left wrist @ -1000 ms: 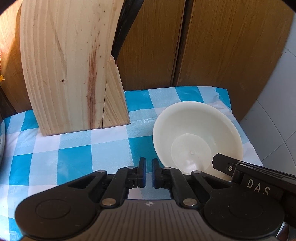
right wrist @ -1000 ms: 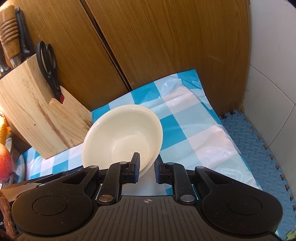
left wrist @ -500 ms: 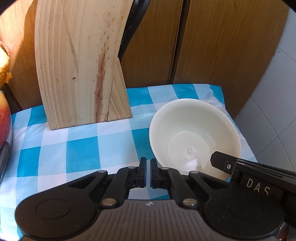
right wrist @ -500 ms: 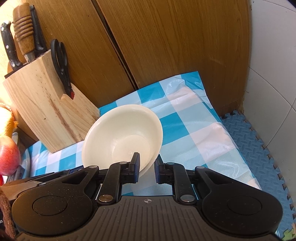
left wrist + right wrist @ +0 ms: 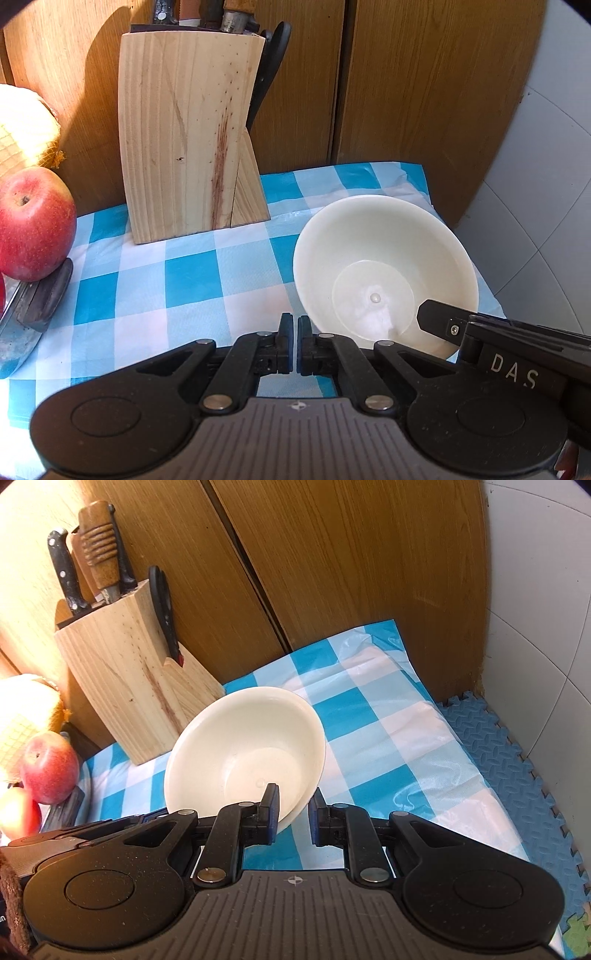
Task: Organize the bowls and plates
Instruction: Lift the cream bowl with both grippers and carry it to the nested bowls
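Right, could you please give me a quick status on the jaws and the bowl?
Left gripper shut, empty. Right gripper clamped on bowl rim, bowl tilted. Knife block close behind it.

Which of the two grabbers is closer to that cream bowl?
The right gripper: its jaws straddle the cream bowl at its near rim. The left gripper, jaws shut, sits beside the bowl, off its left edge.

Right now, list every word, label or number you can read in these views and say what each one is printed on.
"DAS": pale letters on the black body of the right gripper, seen in the left wrist view beside the bowl.
Nothing else is readable: the knife block, the checked cloth and the apple carry no lettering.
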`<state>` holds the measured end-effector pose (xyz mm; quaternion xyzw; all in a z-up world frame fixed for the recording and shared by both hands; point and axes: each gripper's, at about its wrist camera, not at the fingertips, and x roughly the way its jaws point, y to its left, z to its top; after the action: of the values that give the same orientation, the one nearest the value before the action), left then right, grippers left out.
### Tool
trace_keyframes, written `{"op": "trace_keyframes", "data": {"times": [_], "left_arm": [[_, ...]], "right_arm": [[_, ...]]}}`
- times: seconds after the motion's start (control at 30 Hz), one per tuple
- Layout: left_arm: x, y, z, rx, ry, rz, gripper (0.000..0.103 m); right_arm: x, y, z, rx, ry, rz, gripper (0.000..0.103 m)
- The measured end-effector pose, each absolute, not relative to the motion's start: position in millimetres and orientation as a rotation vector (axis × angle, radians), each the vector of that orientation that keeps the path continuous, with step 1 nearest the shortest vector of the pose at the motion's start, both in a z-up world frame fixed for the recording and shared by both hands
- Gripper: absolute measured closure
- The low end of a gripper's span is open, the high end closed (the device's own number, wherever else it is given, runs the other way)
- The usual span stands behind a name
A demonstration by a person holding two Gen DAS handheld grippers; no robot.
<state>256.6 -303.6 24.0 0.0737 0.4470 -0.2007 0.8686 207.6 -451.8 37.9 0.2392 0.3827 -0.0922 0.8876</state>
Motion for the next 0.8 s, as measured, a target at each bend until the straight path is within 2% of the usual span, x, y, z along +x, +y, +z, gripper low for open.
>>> {"op": "trace_keyframes", "data": {"times": [0.8], "left_arm": [[176, -277, 59, 0.21, 0.879, -0.451, 0.103]], "right_arm": [[129, -421, 62, 0.482, 0.744, -0.138, 0.081]]}}
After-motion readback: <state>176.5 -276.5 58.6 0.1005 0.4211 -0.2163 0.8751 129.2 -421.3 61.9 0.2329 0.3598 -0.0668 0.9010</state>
